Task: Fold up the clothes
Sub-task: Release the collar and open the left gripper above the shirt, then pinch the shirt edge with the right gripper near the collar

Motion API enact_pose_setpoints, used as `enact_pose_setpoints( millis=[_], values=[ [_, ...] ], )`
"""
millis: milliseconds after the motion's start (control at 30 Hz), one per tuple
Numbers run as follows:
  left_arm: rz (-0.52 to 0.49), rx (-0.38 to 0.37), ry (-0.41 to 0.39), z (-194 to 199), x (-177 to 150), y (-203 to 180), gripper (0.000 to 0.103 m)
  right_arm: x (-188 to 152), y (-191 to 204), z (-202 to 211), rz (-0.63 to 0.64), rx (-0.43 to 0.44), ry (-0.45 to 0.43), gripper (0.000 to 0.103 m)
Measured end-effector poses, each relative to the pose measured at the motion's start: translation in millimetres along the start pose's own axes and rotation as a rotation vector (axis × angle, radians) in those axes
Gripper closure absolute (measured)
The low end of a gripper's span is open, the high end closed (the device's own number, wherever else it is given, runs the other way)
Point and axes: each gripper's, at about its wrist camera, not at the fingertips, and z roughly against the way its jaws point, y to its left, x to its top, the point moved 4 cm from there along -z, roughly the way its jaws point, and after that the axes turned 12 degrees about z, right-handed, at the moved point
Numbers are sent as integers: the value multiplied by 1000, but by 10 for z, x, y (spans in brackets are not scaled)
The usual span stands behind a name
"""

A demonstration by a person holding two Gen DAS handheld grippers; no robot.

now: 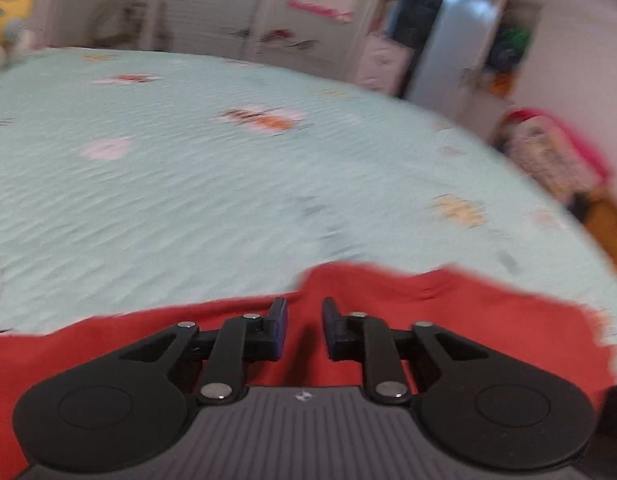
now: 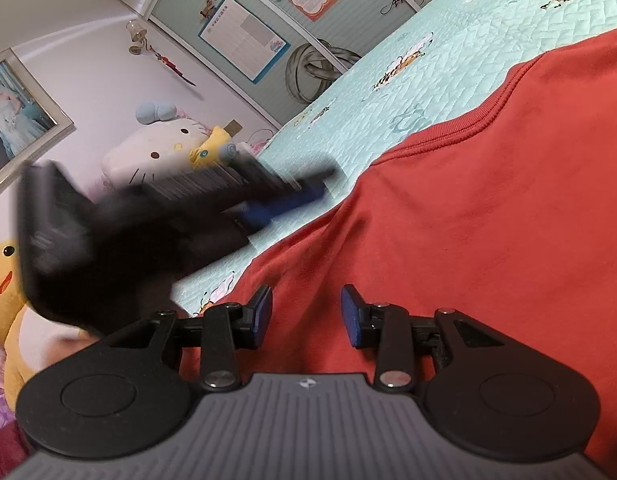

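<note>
Left wrist view gives me my left gripper [image 1: 304, 322] with jaws narrowly parted and empty over the red shirt [image 1: 448, 312] spread on the mint quilted bedspread [image 1: 188, 184] — right wrist view shows my right gripper [image 2: 306, 312] with jaws wider, nothing between them, above the same shirt near its ribbed collar [image 2: 480, 116], the left gripper a blur beside it.

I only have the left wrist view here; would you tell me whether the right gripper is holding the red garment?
Observer: No, the right gripper is open above the red garment, with nothing between its fingers.
Operator: Thank you. Is a neckline visible anywhere?
Observer: Yes, a ribbed collar lies against the mint bedspread.
Operator: Where does my left gripper sit?
Observer: The left gripper appears blurred, off the garment's edge over the bedspread.
</note>
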Motion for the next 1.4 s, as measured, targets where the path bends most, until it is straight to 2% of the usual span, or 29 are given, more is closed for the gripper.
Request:
enact_pose_setpoints(
  millis=[133, 200, 233, 300, 367, 467, 567, 600, 667, 733, 767, 833, 867, 900, 933, 1000, 1033, 1167, 1300, 1400],
  values=[
    [12, -30, -131, 247, 97, 101, 90, 10, 1, -20, -3, 4, -1, 64],
    [-97, 34, -148, 293, 136, 71, 84, 13, 3, -21, -3, 4, 0, 64],
    [-152, 60, -134, 278, 136, 66, 82, 15, 3, -22, -3, 4, 0, 64],
    [-249, 103, -97, 244, 127, 58, 66, 20, 4, -21, -2, 4, 0, 64],
    [-304, 104, -56, 193, 94, 82, 61, 21, 7, -15, -1, 4, 0, 64],
    [-317, 103, -25, 146, 63, 171, 62, 18, 6, -9, 0, 3, 0, 64],
    [-328, 103, 6, 100, 31, 262, 97, 17, 4, -7, 0, 4, 1, 64],
    [-332, 103, 16, 85, 21, 293, 99, 18, 4, -6, 0, 4, 1, 64],
    [-333, 138, -27, 102, 49, 325, 99, 20, 0, -9, 0, 4, 1, 64],
    [-304, 171, -18, 49, 33, 391, 98, 19, -2, -5, 0, 5, 1, 64],
    [-330, 194, -32, 36, 3, 356, 98, 17, 1, -4, 0, 4, 1, 64],
    [-382, 250, -70, 25, -41, 277, 93, 17, 0, -1, -2, 5, 0, 64],
    [-377, 282, -93, 31, -30, 261, 85, 17, -3, 0, -2, 6, 0, 64],
    [-354, 312, -114, 43, -2, 266, 74, 17, -6, 2, -2, 7, 0, 64],
    [-324, 353, -145, 74, 32, 273, 71, 16, -7, 4, -3, 7, 0, 64],
    [-254, 435, -222, 193, 97, 256, 72, 13, -9, 5, -5, 9, 0, 64],
    [-175, 425, -264, 317, 108, 228, 73, 12, -11, 5, -6, 11, -1, 64],
    [276, 177, -358, 784, -110, 171, 72, 30, -65, 29, -54, 43, -18, 64],
    [497, 155, -373, 775, -542, 297, 71, 49, -175, 95, -156, 97, -63, 64],
    [519, 88, -366, 679, -708, 383, 73, 63, -195, 136, -175, 84, -88, 64]
  ],
)
